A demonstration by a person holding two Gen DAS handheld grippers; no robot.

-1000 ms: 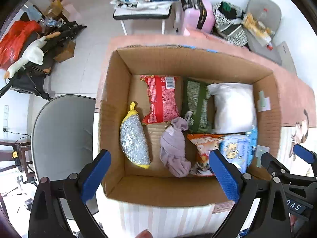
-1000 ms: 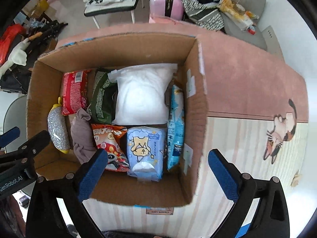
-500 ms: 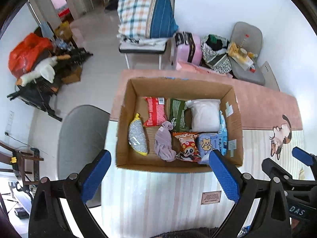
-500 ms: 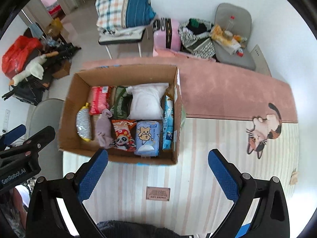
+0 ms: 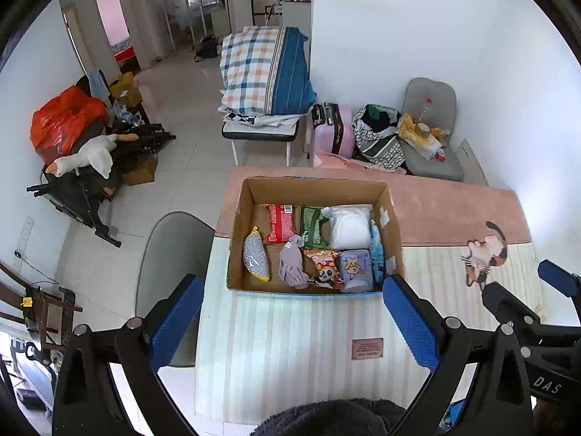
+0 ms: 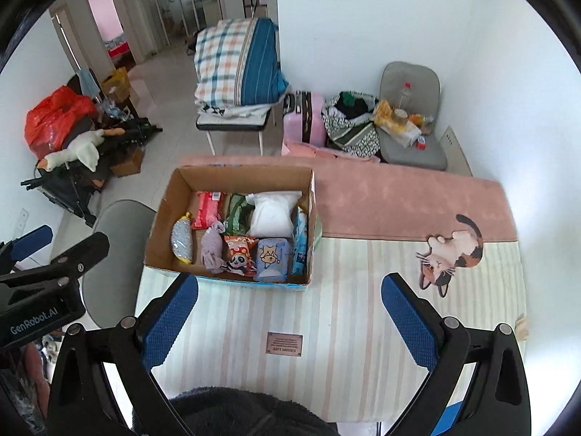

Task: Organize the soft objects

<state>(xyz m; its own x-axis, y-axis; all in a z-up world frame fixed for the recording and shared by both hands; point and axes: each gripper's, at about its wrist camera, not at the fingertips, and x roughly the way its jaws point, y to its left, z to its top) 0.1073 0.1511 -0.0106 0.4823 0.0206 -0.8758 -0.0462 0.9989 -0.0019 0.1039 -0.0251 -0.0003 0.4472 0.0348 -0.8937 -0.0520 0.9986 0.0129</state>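
- Open brown cardboard box (image 5: 315,234): stands on the striped table mat (image 5: 290,341), at 12 o'clock from both grippers and well apart from them.
- Far row of the box, 9 to 3 o'clock: red snack packet (image 5: 279,222), green packet (image 5: 312,227), white soft pouch (image 5: 349,226).
- Near row, 9 to 3 o'clock: silver mesh scrubber with yellow ends (image 5: 256,256), lilac cloth bundle (image 5: 292,263), orange panda snack bag (image 5: 324,268), pale blue tissue pack (image 5: 356,269); a blue packet (image 5: 377,250) stands on edge against the 3 o'clock wall.
- Left gripper (image 5: 290,321): blue-padded tongs spread wide, holding nothing, above the mat.
- Right gripper (image 6: 288,321): tongs likewise wide and empty.
- Mat around the box: no loose soft item visible; a small brown label (image 6: 284,344) and a cat print (image 6: 452,254) only.
- Progress, judged: every visible soft item sits inside the box in rows; packing looks complete, with little or nothing left to do.
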